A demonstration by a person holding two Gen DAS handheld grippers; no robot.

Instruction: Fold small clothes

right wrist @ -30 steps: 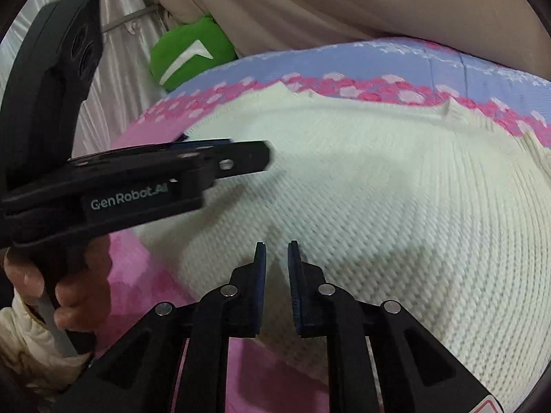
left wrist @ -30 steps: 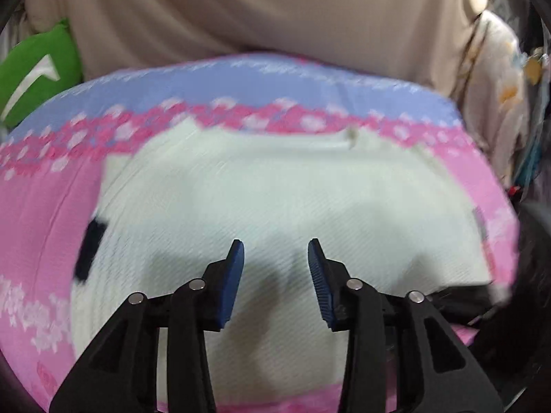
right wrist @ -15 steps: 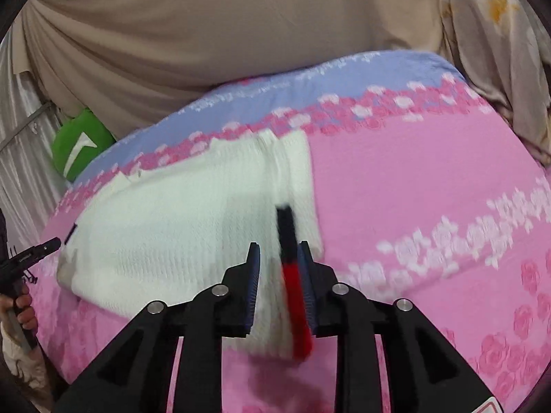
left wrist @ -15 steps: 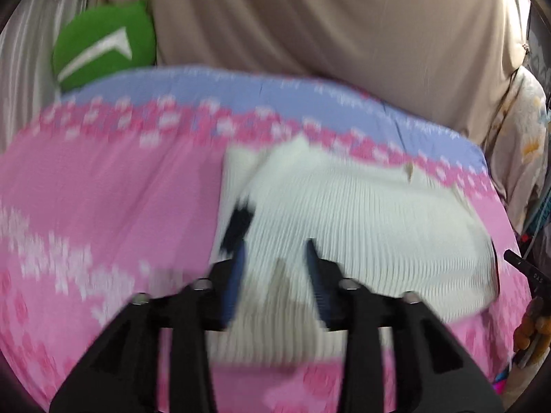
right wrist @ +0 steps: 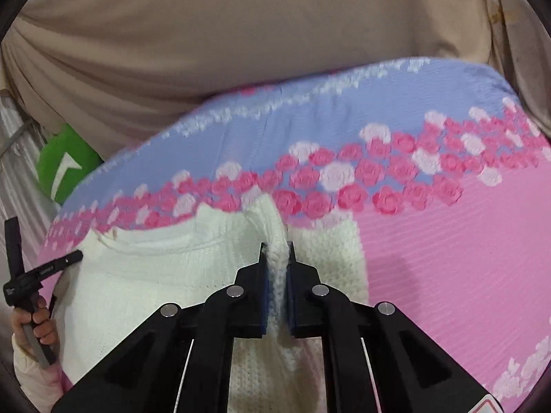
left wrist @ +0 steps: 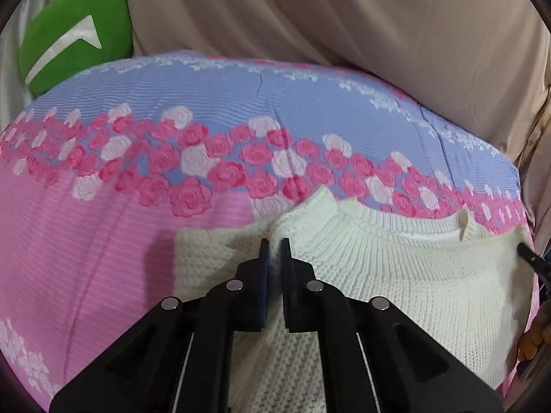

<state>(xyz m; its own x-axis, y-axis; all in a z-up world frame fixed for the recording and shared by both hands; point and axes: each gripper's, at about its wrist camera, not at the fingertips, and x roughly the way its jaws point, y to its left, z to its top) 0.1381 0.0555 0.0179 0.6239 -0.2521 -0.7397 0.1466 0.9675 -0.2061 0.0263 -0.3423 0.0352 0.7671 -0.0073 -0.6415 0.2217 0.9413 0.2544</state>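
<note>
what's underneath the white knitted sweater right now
The white knitted sweater lies on a pink and blue rose-print bedspread. Whatever is directly beneath the knit is covered.

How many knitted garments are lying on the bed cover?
1. A white knitted sweater lies on the pink part of the floral bed cover, its collar toward the rose band. Anything beneath it would be hidden.

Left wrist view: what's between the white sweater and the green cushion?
Only bare bedspread, rose band then blue strip, between white sweater and green cushion; the left wrist view shows it.
</note>
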